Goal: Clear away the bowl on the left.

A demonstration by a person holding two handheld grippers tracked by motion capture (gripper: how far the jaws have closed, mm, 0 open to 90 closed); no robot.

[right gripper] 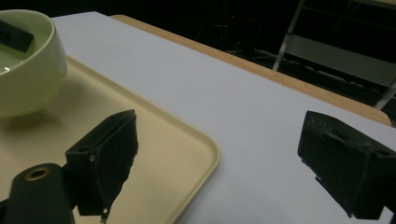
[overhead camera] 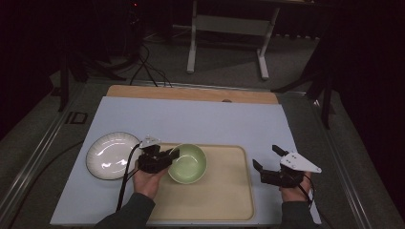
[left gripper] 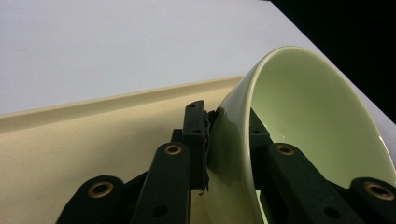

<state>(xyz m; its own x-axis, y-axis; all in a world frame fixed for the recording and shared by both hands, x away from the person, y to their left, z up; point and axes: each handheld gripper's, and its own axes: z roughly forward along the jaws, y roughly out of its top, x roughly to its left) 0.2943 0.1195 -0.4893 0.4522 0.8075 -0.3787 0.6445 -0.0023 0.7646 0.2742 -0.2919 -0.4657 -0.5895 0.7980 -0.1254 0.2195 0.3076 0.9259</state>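
On the table, as seen from the high view, a pale green bowl was set upon a beige tray, toward the tray's far left corner. The bowl's left wall was clasped by the left gripper, which was held in the left hand at the tray's left edge. A white plate was placed on the pale blue mat just to the left of that gripper, off the tray. The right gripper was held in the right hand beyond the tray's right edge, its jaws spread apart with nothing between them.

From the left gripper view, the bowl was shown tilted, its rim wall pinched between the two black jaws: one jaw was pressed against the outer wall and the other was placed inside. The tray's raised rim was seen behind, and the mat beyond it.

From the right gripper view, the two jaws were seen wide apart and empty, one above the tray's corner and the other above the mat. The bowl was recorded at the upper left, resting on the tray, with a jaw of the left gripper visible inside it.
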